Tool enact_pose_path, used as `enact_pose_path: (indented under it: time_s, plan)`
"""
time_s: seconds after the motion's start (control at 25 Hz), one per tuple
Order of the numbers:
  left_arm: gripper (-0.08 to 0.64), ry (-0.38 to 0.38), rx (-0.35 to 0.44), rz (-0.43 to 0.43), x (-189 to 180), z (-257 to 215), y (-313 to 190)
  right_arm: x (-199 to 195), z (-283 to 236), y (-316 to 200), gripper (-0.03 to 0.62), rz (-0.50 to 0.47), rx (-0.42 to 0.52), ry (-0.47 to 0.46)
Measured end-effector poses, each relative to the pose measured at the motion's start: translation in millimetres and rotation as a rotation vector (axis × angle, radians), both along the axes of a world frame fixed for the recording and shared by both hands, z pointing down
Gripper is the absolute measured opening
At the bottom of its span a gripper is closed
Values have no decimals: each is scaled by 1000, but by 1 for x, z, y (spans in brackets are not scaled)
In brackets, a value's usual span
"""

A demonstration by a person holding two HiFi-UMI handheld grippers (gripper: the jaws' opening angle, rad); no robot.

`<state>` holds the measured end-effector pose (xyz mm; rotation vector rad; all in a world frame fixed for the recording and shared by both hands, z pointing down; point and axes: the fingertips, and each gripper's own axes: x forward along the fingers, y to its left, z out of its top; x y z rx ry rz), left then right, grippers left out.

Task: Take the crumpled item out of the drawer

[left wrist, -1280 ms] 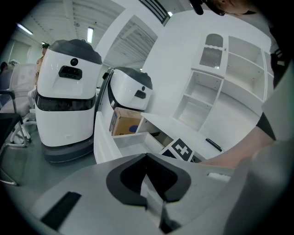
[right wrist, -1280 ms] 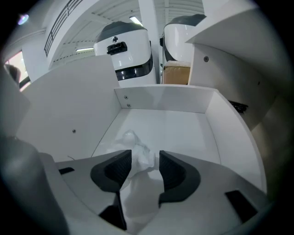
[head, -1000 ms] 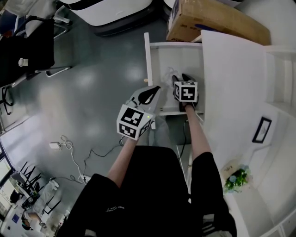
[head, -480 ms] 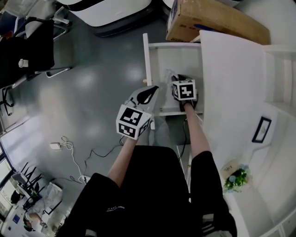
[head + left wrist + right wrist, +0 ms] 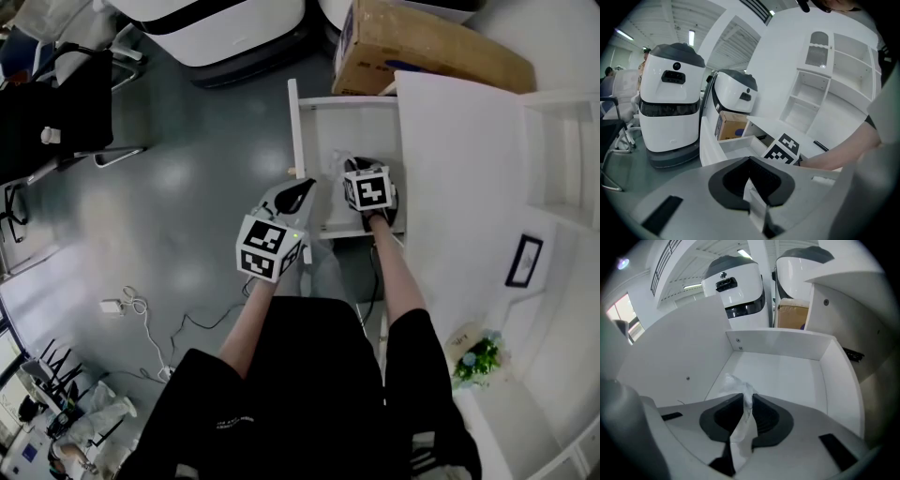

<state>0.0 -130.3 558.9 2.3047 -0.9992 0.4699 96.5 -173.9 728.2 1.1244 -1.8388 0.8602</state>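
Right gripper [image 5: 746, 404] inside open drawer [image 5: 787, 352]. Jaws closing, gap narrow, pads pinching crumpled item [image 5: 737, 384]. Item at drawer's left side: bunched end just far of jaw tips, tail running near along jaw line. Left gripper [image 5: 751, 183] outside drawer, to left, jaws together, nothing gripped. Right gripper nearer. Count: one item, one drawer, two grippers.

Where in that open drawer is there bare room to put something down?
The drawer is bare across its floor beyond and to the right of the crumpled item, up to its walls. It is crowded only at that item, where the right gripper is closing its jaws on it.
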Motion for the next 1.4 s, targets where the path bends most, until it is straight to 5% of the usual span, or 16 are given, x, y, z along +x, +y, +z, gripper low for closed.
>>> enact_pose_path:
  time_s: [0.28, 0.6, 1.4]
  plan:
    - [-3, 28, 45, -29, -2, -22, -6, -3, -40, -2, 49, -7, 54, -21]
    - [-3, 45, 96, -23, -5, -49, -5, -12, -89, 0, 49, 63, 157, -155]
    - [-3, 117, 299, -22, -27, -141, -9, -6, -267, 12, 49, 137, 550, -457]
